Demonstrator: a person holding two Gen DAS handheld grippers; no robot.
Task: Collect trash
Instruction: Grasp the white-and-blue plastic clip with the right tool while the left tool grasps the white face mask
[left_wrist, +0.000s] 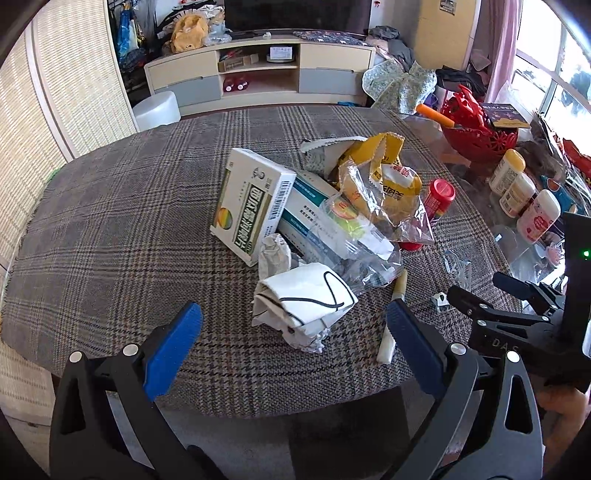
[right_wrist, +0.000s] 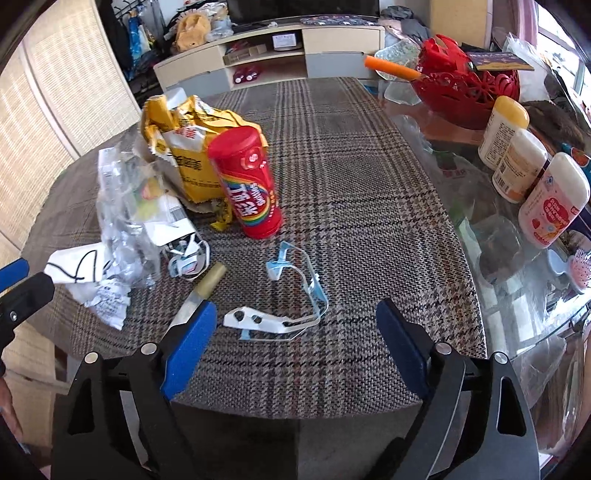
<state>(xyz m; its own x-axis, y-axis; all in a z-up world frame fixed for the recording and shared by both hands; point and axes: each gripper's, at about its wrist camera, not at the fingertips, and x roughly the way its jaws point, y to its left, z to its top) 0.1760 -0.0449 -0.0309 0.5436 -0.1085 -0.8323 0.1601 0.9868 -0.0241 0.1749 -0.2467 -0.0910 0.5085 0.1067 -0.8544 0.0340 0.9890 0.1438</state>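
Both the left hand-held gripper (left_wrist: 293, 326) and the right hand-held gripper (right_wrist: 295, 319) are open and empty, so each should go low around one piece of trash (left_wrist: 303, 302) on the counter (left_wrist: 110, 221).

A grey checked cloth (right_wrist: 351, 206) covered the table. Past its right edge the bare glass tabletop (right_wrist: 480, 206) showed. On the glass stood three white plastic bottles (right_wrist: 517, 164) in a row, close together. The far one had a yellow cap. The near one had a pink label. Behind them sat a red plastic basket with holes (right_wrist: 461, 88), and an orange stick (right_wrist: 391, 67) poked out of it. Far back by the wall was a long cream cabinet with grey drawers (left_wrist: 258, 74). A yellow soft toy (left_wrist: 186, 33) lay at its left end. A white round stool (left_wrist: 157, 109) stood on the floor in front of it.
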